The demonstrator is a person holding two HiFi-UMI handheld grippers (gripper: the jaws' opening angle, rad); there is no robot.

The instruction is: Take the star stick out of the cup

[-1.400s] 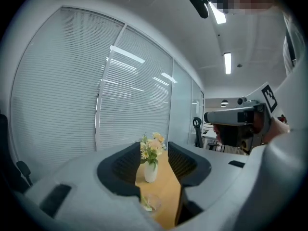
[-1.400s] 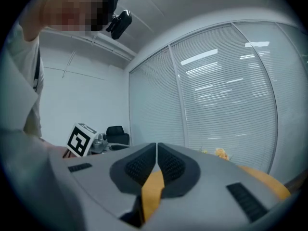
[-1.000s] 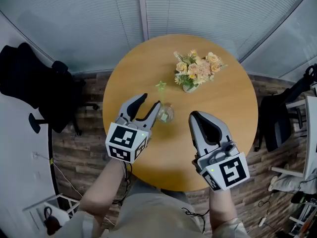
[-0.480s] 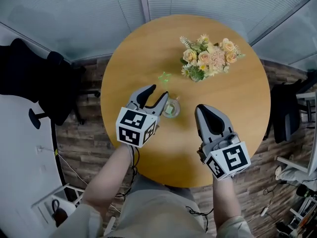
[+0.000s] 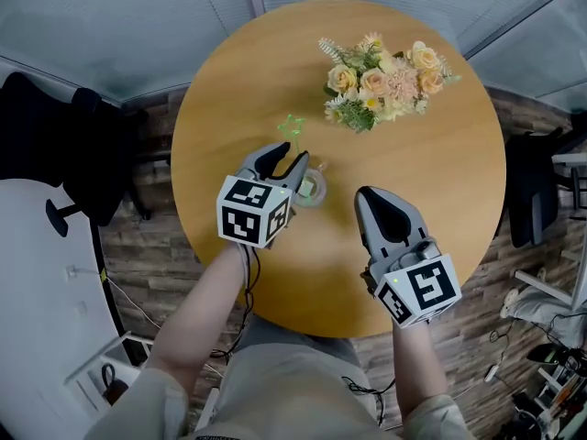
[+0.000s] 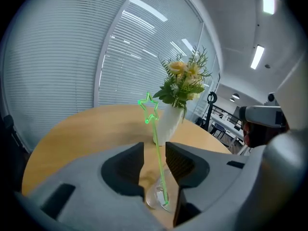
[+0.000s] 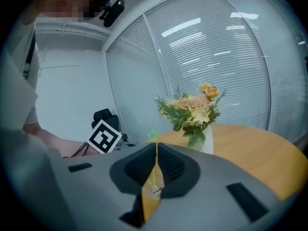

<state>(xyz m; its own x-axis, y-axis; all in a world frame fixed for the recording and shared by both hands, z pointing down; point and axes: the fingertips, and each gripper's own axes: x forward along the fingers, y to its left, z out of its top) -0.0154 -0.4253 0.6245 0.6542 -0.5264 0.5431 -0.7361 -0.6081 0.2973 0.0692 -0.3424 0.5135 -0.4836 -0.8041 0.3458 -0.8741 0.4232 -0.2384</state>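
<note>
both grippers sink toward desk [image 5: 431, 181] | left gripper [image 5: 282, 159]: fingers closing in, apart around star stick [image 6: 149, 110] standing in cup [image 5: 312, 189] | right gripper [image 5: 367, 194]: fingers pressed together, empty

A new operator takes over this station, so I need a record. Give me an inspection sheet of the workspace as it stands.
Surface: round wooden table, no spills seen.
Job's things: green star stick stands in the glass cup, not yet lifted.
Clutter: flower bouquet in a white vase, beyond the cup.
Grippers: left hand-held gripper open, jaws just been closing, one on each side of the stick, not pressing it; right hand-held gripper shut, empty.
Cables: black cable hangs beside the left forearm.
Surroundings: window blinds, black chair at left, wood-pattern floor.
</note>
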